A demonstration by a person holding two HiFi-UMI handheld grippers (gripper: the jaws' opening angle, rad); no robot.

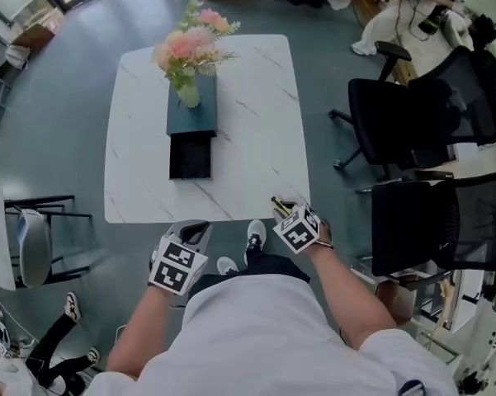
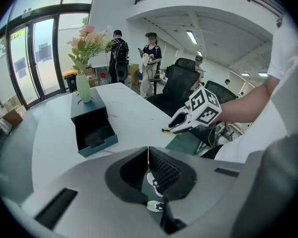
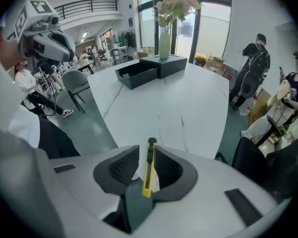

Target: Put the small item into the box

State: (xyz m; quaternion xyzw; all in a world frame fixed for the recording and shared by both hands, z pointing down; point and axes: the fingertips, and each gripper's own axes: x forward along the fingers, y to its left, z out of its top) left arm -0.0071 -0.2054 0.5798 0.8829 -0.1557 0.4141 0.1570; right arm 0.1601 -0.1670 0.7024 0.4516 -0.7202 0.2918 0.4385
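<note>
A dark teal box lies on the white marble table, its open drawer facing me. In the left gripper view the box is at mid left, and in the right gripper view the box is far ahead. My right gripper hovers at the table's near right corner, shut on a yellow and black utility knife that stands upright between the jaws. That knife pokes out over the table edge. My left gripper is just below the near edge, jaws shut with nothing in them.
A green vase of pink flowers stands on the box's far end. Two black office chairs are right of the table, and a stool is to the left. People stand beyond the far end.
</note>
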